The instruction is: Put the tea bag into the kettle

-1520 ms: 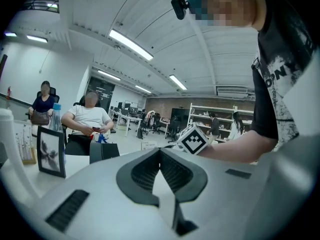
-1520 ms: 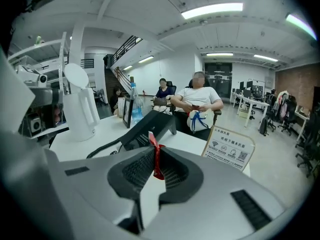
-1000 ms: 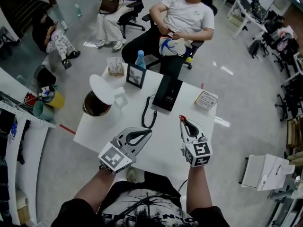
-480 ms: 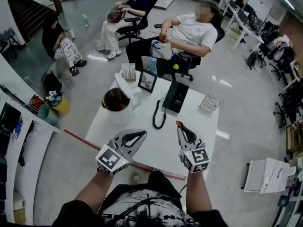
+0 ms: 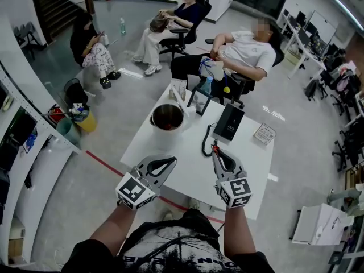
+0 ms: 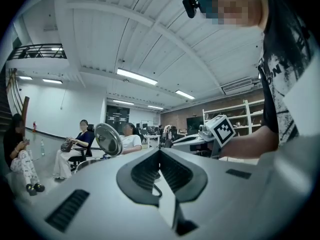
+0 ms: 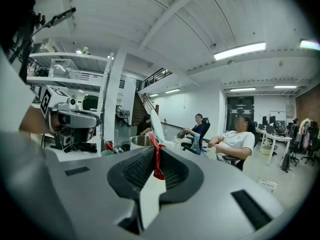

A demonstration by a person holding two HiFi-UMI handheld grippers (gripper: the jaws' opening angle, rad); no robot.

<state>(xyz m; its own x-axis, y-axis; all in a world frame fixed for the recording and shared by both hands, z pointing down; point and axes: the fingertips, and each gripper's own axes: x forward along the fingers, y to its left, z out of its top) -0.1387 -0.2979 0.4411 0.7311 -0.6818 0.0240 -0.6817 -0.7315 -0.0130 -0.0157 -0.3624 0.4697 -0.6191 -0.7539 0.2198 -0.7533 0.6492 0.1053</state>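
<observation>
We pinch red tea bag (image 7: 156, 160) in right gripper (image 5: 215, 151), short of the open kettle (image 5: 167, 117) | left gripper (image 5: 171, 161) pressed together, empty | bare table (image 5: 181, 144) between grippers and kettle; kettle by table's left edge

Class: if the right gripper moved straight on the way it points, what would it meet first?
Probably the kettle, at its raised lid, dead ahead of the right gripper, shut on the tea bag. The phone cord lies lower; depth is unclear.
</observation>
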